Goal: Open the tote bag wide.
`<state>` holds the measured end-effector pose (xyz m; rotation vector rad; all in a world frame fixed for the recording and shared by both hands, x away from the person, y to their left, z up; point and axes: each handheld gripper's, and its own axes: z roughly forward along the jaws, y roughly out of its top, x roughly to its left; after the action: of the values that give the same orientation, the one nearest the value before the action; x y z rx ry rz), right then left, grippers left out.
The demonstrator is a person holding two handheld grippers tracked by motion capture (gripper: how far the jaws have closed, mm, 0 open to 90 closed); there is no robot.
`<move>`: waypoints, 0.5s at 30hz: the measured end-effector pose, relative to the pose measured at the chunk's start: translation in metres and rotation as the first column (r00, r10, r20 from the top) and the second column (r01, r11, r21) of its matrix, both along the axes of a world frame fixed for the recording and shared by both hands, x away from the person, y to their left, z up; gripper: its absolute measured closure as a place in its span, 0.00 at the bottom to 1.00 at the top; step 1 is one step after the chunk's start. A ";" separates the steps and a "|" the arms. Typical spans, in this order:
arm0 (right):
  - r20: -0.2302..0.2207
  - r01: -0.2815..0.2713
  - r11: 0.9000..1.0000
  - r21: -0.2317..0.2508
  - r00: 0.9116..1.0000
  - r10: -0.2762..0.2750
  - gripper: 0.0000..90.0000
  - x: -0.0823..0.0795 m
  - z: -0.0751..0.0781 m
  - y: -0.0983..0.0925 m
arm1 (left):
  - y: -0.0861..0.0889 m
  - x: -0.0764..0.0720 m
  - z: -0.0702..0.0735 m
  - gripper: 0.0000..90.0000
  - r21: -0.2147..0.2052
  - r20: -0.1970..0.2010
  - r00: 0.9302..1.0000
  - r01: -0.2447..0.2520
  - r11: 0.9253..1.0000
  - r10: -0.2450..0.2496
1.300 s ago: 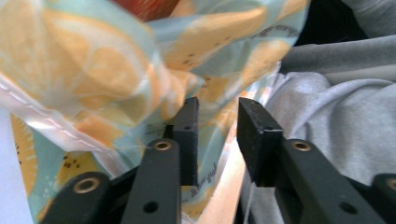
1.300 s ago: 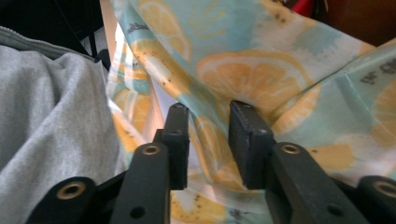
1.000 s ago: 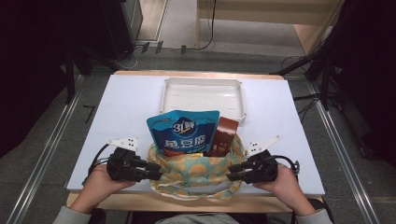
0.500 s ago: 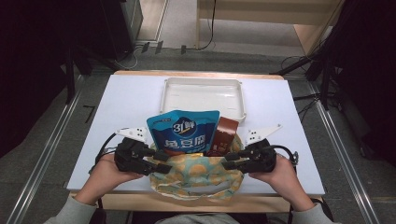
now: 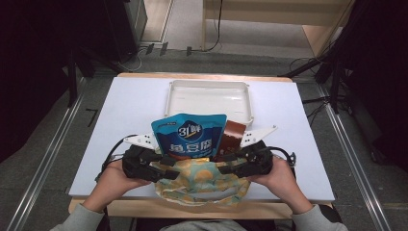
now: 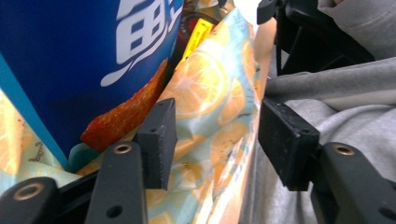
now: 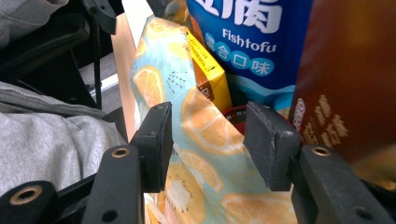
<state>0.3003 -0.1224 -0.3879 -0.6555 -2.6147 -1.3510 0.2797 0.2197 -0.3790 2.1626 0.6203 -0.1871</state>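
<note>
A cloth bag (image 5: 202,182) printed with orange slices sits at the table's near edge. A blue snack pouch (image 5: 188,137) and a brown packet (image 5: 234,134) stand up out of it. My left gripper (image 5: 168,169) is at the bag's left side and my right gripper (image 5: 225,167) at its right side. In the left gripper view my gripper (image 6: 222,140) stands open beside the bag cloth (image 6: 205,93), the blue pouch (image 6: 70,56) and an orange-red packet (image 6: 121,116). In the right gripper view my gripper (image 7: 212,142) is open, with loose bag cloth (image 7: 201,126) between the pads, beside a yellow box (image 7: 208,70). Both grippers' jaws have just been opening.
A white empty tray (image 5: 209,98) lies behind the bag at the middle of the white table (image 5: 134,106). The person's grey sleeve (image 6: 336,93) sits close behind the bag at the table edge. Cables trail from both grippers.
Both hands have shifted a little farther onto the table along the bag's sides. The bag's cloth rim has come loose from both grips and the jaws stand wider.
</note>
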 end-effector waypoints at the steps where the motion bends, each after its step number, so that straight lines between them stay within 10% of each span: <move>1: 0.000 -0.001 1.000 -0.003 1.000 0.001 0.59 0.000 -0.001 0.001 | 0.000 0.000 -0.002 0.57 0.004 0.005 1.000 -0.002 1.000 0.002; 6: -0.003 -0.016 1.000 -0.018 1.000 0.016 0.61 0.000 -0.005 0.007 | -0.001 -0.001 -0.008 0.67 0.035 0.024 1.000 -0.018 0.999 0.017; 12: -0.018 -0.061 0.998 -0.029 0.998 0.061 0.95 -0.003 -0.008 0.011 | -0.001 -0.001 -0.011 0.99 0.048 0.005 1.000 -0.018 0.999 0.018; 15: -0.026 -0.062 0.998 -0.029 0.998 0.062 1.00 -0.004 -0.008 0.011 | 0.000 -0.001 -0.011 1.00 0.047 -0.016 1.000 -0.014 0.999 0.015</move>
<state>0.2965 -0.1112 -0.3959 -0.5862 -2.6174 -1.2806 0.2786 0.2193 -0.3901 2.2035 0.6553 -0.1840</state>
